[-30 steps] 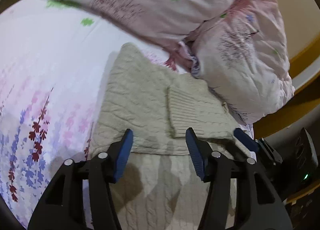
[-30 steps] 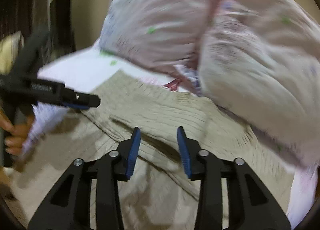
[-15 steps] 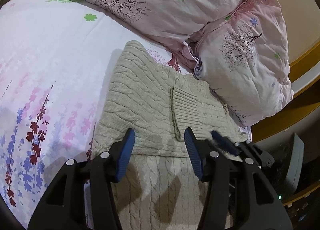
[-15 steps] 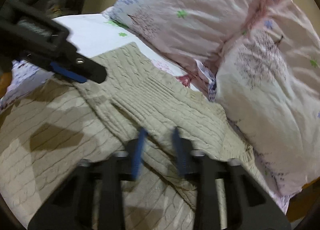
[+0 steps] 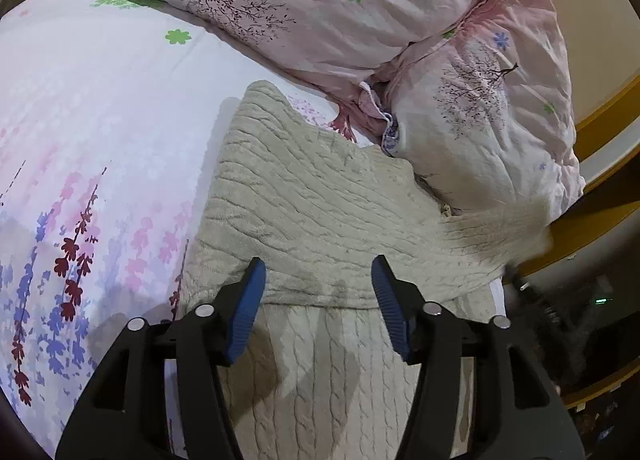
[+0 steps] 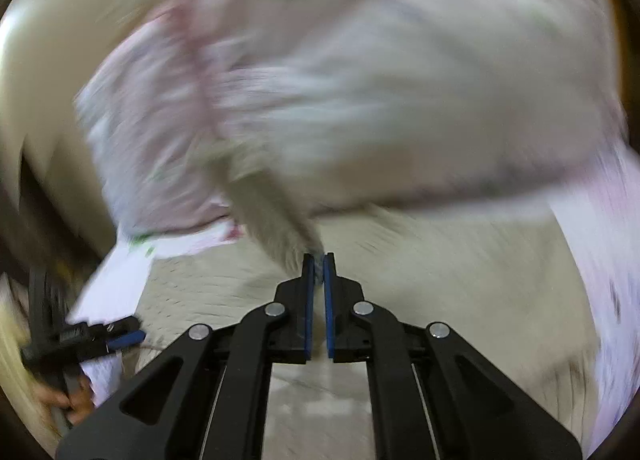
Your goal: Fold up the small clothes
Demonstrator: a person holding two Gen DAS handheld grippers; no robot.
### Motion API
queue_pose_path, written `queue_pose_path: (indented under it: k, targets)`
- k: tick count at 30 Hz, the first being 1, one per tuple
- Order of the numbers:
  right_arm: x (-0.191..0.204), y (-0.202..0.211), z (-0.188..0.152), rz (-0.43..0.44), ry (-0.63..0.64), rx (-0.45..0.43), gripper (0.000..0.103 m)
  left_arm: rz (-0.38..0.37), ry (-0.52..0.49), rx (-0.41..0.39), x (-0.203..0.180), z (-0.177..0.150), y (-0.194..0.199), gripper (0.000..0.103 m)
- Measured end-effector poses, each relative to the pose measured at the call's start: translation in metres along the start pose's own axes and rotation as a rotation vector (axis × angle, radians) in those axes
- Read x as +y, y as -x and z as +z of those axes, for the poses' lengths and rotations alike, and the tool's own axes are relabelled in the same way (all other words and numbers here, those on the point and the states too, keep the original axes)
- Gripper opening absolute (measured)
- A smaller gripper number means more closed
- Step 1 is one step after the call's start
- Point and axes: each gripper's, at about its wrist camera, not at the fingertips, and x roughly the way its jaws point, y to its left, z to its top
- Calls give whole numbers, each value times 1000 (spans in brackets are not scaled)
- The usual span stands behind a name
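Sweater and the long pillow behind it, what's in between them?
Only a strip of flowery bedsheet lies between the sweater and that pillow, in the left wrist view; the right one is too blurred.

One sweater [image 5: 312,199], two pillows [image 5: 320,7], two grippers [image 5: 318,300]

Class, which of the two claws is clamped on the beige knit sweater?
The right claw: it pinches the beige cable-knit sweater's sleeve; the left claw gapes, opening, empty.

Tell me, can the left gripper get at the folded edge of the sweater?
Probably yes. The left gripper, jaws opening and empty, hovers just over the sweater's folded edge, with nothing between.
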Motion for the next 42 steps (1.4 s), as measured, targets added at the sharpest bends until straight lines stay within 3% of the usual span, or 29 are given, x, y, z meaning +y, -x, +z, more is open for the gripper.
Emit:
queue_pose_path:
  k: [2, 5, 7, 11, 16, 19, 21, 27, 29, 32, 39, 42]
  targets:
    - [-30, -2, -8, -32, -85, 61, 15, -5, -8, 4, -2, -2, 2, 59]
    - [-64, 8, -3, -32, -222, 39, 39, -5, -13, 9, -4, -4, 4, 60]
    - [-75, 11, 5, -25, -278, 26, 40, -4, -11, 12, -4, -5, 5, 61]
    - [-83, -7, 13, -51, -296, 77, 39, -2, -5, 14, -4, -6, 6, 61]
    - [-79, -31, 12, -42, -305, 144, 29, 4, -4, 16, -5, -7, 6, 62]
    - [-72, -35, 8, -55, -273, 148, 20, 6, -6, 18, -6, -7, 5, 62]
    - [-65, -37, 8, -66, -231, 140, 9, 6, -5, 19, -6, -7, 5, 62]
    - [-40, 4, 20, -79, -87, -48, 8, -4, -12, 15, -7, -7, 7, 62]
    - [-38, 18, 17, -131, -59, -89, 8, -5, -17, 17, -8, -8, 7, 62]
    - [-49, 20, 7, -186, -68, -49, 8, -8, -19, 23, -7, -9, 6, 62]
    - [-60, 19, -8, -218, -79, 8, 8, -6, -16, 26, -6, -11, 5, 62]
    - [-66, 7, -12, -237, -105, 71, 8, -7, -12, 26, -5, -12, 5, 62]
